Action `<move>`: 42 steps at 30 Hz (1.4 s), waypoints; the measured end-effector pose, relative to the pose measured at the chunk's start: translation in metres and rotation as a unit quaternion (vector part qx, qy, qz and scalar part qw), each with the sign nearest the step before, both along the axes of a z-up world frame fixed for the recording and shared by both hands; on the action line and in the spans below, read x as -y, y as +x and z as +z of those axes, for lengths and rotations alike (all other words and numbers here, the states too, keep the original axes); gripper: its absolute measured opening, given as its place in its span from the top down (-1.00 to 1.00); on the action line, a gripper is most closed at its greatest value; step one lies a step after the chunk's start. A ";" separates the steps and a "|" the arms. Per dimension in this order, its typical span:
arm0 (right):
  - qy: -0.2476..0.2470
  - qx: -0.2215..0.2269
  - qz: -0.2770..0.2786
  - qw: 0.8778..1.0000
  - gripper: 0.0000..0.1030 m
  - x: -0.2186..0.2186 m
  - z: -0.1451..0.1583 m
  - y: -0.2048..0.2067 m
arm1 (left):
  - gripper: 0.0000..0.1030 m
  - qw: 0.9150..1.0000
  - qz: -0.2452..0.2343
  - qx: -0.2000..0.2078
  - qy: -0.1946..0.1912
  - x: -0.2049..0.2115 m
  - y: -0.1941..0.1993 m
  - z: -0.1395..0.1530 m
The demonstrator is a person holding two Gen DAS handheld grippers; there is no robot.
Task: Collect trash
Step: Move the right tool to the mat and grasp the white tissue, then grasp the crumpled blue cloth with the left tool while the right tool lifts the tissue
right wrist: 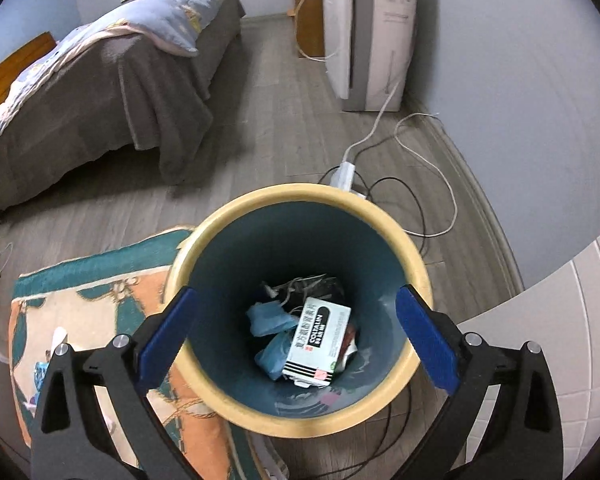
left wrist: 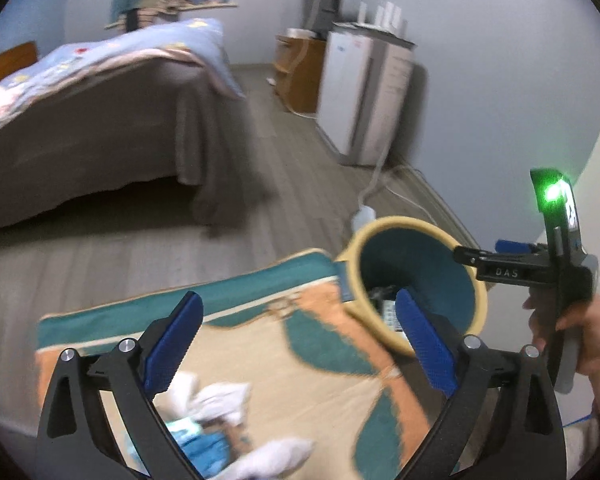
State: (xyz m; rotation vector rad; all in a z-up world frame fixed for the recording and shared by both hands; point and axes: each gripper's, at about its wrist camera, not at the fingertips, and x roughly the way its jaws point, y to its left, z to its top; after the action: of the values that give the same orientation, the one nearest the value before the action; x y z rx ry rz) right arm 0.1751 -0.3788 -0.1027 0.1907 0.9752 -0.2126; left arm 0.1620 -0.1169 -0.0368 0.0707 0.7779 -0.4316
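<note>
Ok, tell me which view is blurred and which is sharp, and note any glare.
Left wrist view: motion-smeared, with the white crumpled trash on the rug soft, and a green indicator light flaring brightly on the right gripper. Right wrist view: sharp, the print on the medicine box in the trash bin legible; both bend straight lines, fisheye style.

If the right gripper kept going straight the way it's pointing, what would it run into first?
Most likely the white medicine box lying on top of the trash inside the bin. The open right gripper points down into the bin's mouth, with nothing between its fingers; depth is hard to judge.
</note>
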 end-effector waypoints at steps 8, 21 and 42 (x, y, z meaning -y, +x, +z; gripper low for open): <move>0.007 -0.001 0.050 0.999 -0.89 -0.045 0.013 -0.009 | -0.88 0.997 0.067 0.024 0.035 -0.081 -0.050 0.025; -0.002 -0.027 0.178 0.984 -0.88 -0.206 0.013 -0.031 | -0.88 0.992 0.115 0.006 0.054 -0.160 -0.073 0.002; 0.045 -0.174 0.232 0.956 0.74 -0.280 -0.084 -0.040 | -0.88 0.993 0.091 -0.041 0.070 -0.171 -0.059 -0.025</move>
State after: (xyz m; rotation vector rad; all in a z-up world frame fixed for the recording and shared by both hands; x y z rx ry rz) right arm 0.1348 -0.0987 -0.1870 0.0016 1.3526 0.2399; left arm 0.1026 0.0545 -0.0616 0.1119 0.8875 -0.2077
